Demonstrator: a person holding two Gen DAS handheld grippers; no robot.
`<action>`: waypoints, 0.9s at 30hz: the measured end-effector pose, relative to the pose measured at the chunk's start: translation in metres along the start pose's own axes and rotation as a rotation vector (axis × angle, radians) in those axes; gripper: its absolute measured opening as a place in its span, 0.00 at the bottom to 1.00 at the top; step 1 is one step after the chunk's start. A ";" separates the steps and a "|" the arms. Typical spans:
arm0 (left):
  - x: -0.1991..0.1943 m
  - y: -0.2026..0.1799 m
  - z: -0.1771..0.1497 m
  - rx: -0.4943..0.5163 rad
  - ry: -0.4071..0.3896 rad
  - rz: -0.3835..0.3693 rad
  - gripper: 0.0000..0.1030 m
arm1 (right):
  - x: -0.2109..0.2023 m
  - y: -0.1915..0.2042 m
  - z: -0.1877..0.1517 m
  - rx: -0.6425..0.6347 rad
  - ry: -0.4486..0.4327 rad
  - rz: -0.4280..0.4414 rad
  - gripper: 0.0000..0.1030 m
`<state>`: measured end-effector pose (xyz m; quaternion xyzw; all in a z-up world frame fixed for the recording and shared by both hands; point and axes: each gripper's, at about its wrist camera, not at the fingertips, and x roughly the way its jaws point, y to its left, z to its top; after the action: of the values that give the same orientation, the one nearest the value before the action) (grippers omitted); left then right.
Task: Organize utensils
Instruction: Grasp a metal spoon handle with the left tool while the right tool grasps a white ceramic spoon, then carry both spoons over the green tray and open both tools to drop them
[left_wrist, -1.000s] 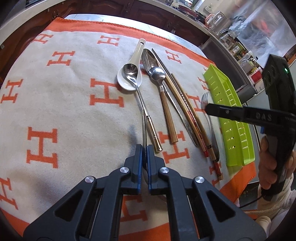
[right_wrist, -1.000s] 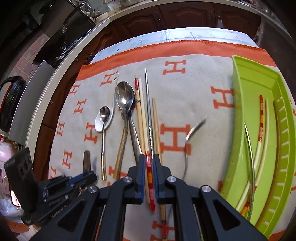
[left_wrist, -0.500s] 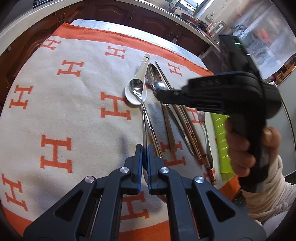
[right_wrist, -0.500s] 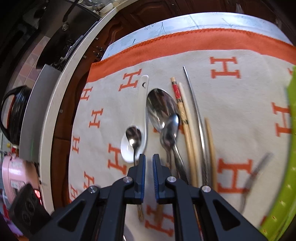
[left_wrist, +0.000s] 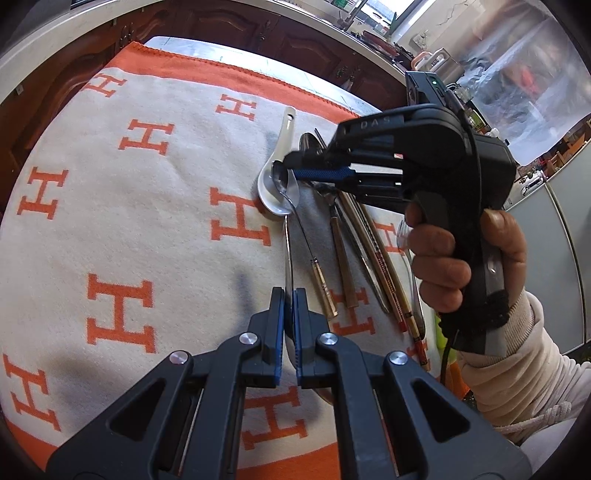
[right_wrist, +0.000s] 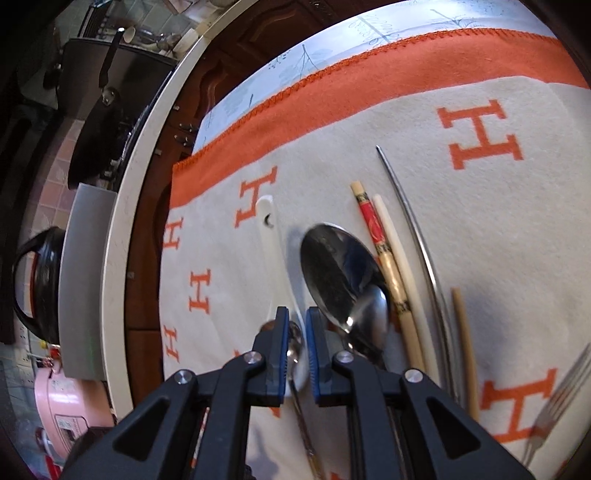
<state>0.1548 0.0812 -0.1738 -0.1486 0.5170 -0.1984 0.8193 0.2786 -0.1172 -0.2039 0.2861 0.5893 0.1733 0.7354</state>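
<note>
Small shiny steel spoon (right_wrist: 293, 345), bowl nested in white ceramic spoon (left_wrist: 275, 192); right gripper (right_wrist: 296, 334) narrowly parted astride it; left gripper (left_wrist: 289, 314) clamping a thin metal handle (left_wrist: 287, 251).

Pink appliance (right_wrist: 64, 413), black pot (right_wrist: 37, 280), dark wood cabinets (left_wrist: 229, 26).

Black hand-held gripper (left_wrist: 291, 168) marked "DAS", blue finger pads (left_wrist: 325, 173), silver screws; cream knit sleeve (left_wrist: 517, 373).

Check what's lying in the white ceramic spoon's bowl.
A small metal spoon's head rests in the white ceramic spoon. The right gripper straddles it, hiding part of the bowl.
</note>
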 end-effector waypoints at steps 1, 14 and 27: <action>0.000 0.001 0.001 0.001 0.000 -0.003 0.02 | 0.001 0.001 0.002 0.004 -0.004 0.004 0.10; 0.004 0.004 0.005 -0.008 0.015 -0.023 0.02 | 0.012 0.015 0.014 -0.131 -0.003 -0.025 0.16; 0.013 0.001 0.003 -0.021 0.027 -0.021 0.02 | 0.020 0.043 0.013 -0.333 0.004 -0.129 0.17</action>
<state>0.1628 0.0759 -0.1834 -0.1602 0.5284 -0.2035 0.8086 0.2992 -0.0744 -0.1904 0.1215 0.5712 0.2216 0.7809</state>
